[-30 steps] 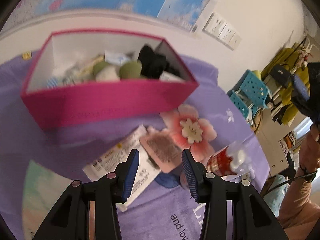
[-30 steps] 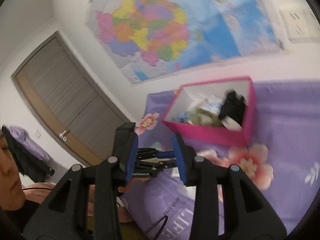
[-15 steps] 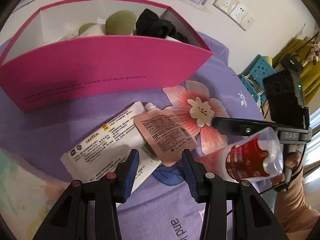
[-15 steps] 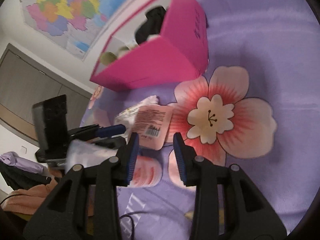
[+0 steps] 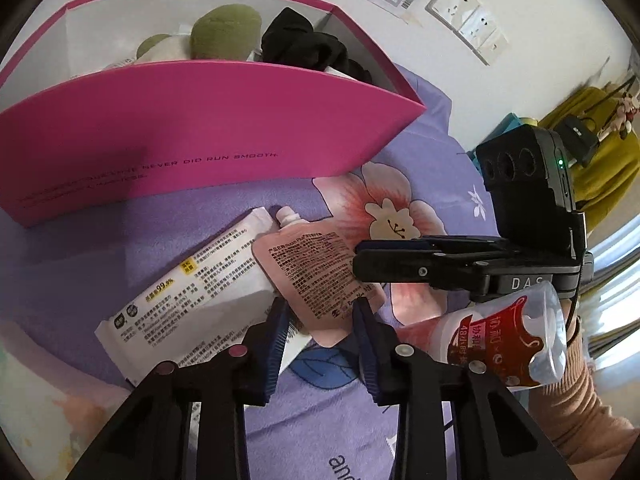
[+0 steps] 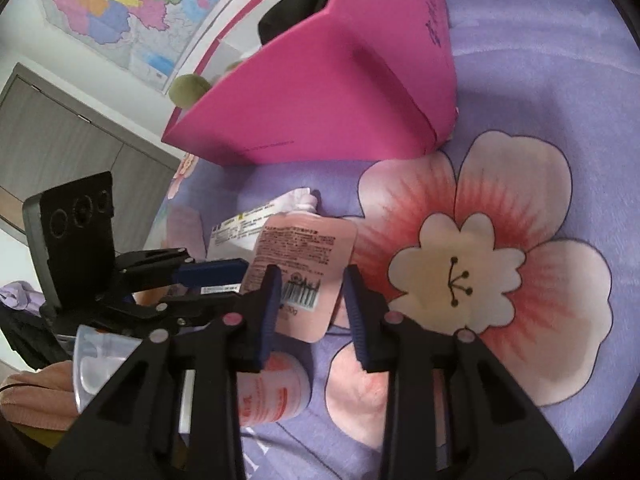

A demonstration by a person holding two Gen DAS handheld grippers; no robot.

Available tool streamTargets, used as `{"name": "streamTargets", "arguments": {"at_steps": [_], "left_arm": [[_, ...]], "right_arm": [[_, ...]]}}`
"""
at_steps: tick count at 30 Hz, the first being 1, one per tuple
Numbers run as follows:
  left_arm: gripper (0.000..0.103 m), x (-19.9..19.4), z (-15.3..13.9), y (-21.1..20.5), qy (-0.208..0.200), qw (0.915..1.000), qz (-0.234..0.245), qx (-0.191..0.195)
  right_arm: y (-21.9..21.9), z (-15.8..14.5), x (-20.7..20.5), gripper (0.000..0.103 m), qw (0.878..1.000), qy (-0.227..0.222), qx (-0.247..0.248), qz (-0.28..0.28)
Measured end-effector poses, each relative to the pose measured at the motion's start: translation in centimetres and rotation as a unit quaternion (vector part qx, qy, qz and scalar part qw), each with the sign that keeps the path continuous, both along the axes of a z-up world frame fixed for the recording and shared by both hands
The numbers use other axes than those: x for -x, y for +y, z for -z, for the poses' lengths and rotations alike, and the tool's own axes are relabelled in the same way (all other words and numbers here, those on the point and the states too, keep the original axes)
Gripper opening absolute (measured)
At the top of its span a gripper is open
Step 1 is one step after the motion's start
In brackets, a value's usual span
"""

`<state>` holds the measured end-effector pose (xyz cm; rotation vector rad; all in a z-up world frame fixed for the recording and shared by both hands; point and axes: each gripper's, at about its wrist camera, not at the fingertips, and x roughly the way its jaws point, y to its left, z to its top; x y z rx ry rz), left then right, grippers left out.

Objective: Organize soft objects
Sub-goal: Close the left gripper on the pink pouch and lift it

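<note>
A pink spouted pouch [image 5: 316,272] lies on the purple cloth, partly over a white wipes pack [image 5: 188,296]. My left gripper [image 5: 320,312] is open, its fingers either side of the pouch's near end. My right gripper [image 6: 308,284] is open too, low over the same pouch [image 6: 304,256] from the other side; it shows side-on in the left wrist view [image 5: 368,254]. The pink box [image 5: 192,136] behind holds green plush pieces [image 5: 224,32] and a black cloth [image 5: 308,44].
A red-labelled clear bottle [image 5: 504,340] lies on the cloth at the right, also in the right wrist view [image 6: 268,392]. A flower print [image 6: 472,272] marks the purple cloth. A wall with sockets and a map stands behind the box.
Both grippers have dropped and closed in on the pink pouch. The right gripper swung from facing the room to low over the cloth. Both stayed open.
</note>
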<state>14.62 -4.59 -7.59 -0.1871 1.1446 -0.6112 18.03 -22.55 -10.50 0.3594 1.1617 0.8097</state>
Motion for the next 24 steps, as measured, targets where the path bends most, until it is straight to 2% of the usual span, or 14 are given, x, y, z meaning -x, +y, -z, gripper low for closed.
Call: {"name": "streamTargets", "arguments": {"at_steps": [14, 18, 24], "left_arm": [[0.032, -0.8, -0.3, 0.9, -0.010, 0.9996, -0.013, 0.022], [0.032, -0.7, -0.7, 0.9, -0.017, 0.9993, -0.018, 0.028], [0.032, -0.4, -2.4, 0.9, -0.045, 0.9980, -0.022, 0.039]], "right_arm": [[-1.1, 0.4, 0.1, 0.035, 0.999, -0.014, -0.032, 0.009], [-1.5, -0.3, 0.3, 0.035, 0.998, -0.028, -0.044, 0.018], [-1.4, -2.0, 1.0, 0.035, 0.998, -0.055, -0.033, 0.022]]}}
